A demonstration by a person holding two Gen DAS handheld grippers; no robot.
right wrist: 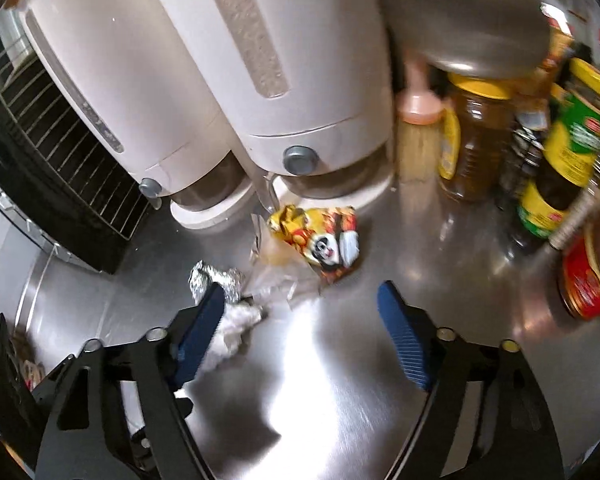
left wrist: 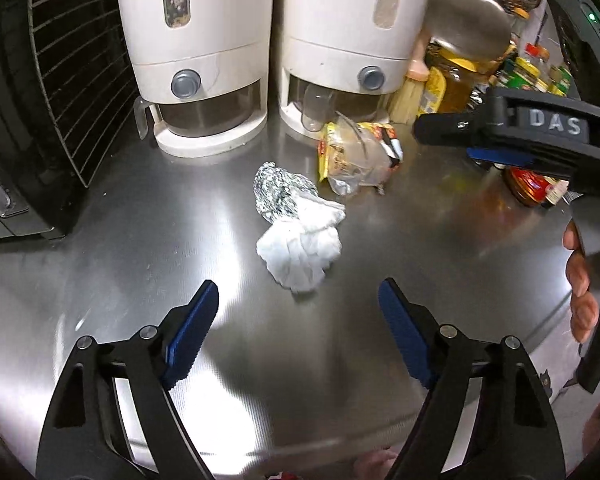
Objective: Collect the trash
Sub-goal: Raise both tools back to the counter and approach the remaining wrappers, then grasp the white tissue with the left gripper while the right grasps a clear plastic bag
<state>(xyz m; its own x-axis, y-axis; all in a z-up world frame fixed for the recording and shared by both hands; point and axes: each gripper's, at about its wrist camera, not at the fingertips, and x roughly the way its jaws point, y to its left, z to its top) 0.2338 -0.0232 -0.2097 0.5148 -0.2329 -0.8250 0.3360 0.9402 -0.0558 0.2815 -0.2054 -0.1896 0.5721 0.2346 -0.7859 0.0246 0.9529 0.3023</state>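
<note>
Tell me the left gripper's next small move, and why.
Probably ease the left gripper forward and down around the crumpled white tissue: it is open and empty, and the tissue lies just ahead between its fingers on the steel counter.

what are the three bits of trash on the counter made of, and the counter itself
Crumpled white wad: looks like soft matte tissue or paper towel.
Silver wad: probably aluminium foil, with sharp, shiny creases.
Yellow wrapper: glossy printed plastic film with a clear part, likely a snack packet.
Counter: brushed stainless steel, judging by its streaky reflections.
</note>
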